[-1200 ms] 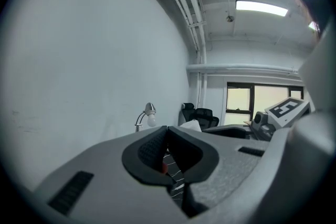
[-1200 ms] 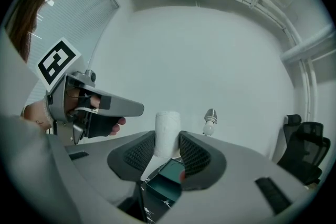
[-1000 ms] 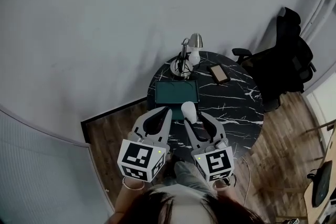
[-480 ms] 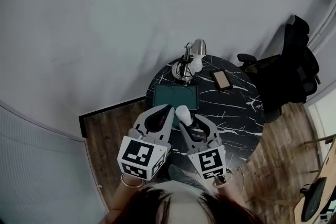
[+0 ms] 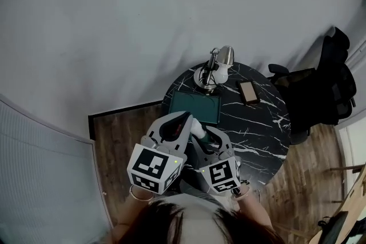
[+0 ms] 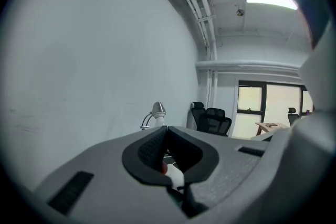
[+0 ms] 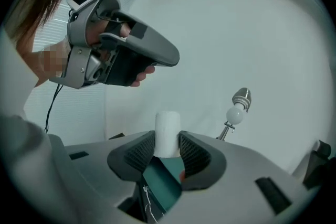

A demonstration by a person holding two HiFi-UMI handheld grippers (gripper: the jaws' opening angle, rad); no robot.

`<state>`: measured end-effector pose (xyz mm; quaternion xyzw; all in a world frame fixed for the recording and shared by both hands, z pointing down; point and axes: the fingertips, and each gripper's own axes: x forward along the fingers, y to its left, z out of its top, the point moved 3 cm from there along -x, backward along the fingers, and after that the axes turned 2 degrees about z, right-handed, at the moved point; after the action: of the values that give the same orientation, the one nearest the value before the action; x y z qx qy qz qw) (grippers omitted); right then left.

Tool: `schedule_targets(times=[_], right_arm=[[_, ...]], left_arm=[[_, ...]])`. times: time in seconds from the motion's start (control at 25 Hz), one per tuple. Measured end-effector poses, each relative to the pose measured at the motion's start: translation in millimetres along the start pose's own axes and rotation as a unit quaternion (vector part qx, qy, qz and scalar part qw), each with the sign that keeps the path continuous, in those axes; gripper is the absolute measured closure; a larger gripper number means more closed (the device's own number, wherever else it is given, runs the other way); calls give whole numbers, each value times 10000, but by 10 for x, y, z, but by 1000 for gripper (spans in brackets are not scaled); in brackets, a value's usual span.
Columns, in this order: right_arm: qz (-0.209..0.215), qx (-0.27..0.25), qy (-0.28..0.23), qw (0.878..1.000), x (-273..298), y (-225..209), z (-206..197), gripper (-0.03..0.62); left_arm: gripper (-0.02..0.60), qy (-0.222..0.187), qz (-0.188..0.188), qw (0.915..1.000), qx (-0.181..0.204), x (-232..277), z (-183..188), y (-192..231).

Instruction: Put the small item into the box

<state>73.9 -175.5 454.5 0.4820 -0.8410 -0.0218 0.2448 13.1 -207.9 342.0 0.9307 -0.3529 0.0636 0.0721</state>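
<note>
A small white cylinder stands upright between the pads of my right gripper, which is shut on it. The dark green open box lies on the round black marble table, just beyond and below the cylinder. My left gripper hangs close on the cylinder's left with its jaw tips together and nothing held. From the right gripper view, the left gripper is up at the left, in a person's hand.
A silver desk lamp with a white bulb stands at the table's far edge. A phone lies to the right of the box. A black office chair is beyond the table at the right. The grey wall is close behind.
Both grippers have drifted left and toward each other. The white cylinder now sits lower and further left, over the near edge of the green box. The head view has shifted.
</note>
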Motion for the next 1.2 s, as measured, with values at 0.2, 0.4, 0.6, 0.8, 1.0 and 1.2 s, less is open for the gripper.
schedule_targets(times=[0.2, 0.4, 0.6, 0.8, 1.0, 1.2], right_arm=[[230, -146, 124, 9996, 134, -2, -92, 429], [426, -284, 258, 9984, 245, 6, -211, 430], [601, -437, 448, 9962, 368, 19, -366, 428], [791, -546, 629, 9934, 495, 36, -529, 429], [939, -605, 798, 9905, 609, 38, -689, 430], [1060, -636, 945, 9878, 718, 27, -820, 429]], left_arm=[[572, 17, 92, 10000, -23, 41, 36, 42], [572, 57, 158, 9999, -42, 79, 23, 66], [572, 91, 207, 9997, -55, 116, 11, 87], [572, 137, 265, 9995, -63, 159, -2, 115], [572, 188, 322, 9993, -61, 205, -56, 151], [572, 266, 387, 9988, -103, 261, -97, 197]])
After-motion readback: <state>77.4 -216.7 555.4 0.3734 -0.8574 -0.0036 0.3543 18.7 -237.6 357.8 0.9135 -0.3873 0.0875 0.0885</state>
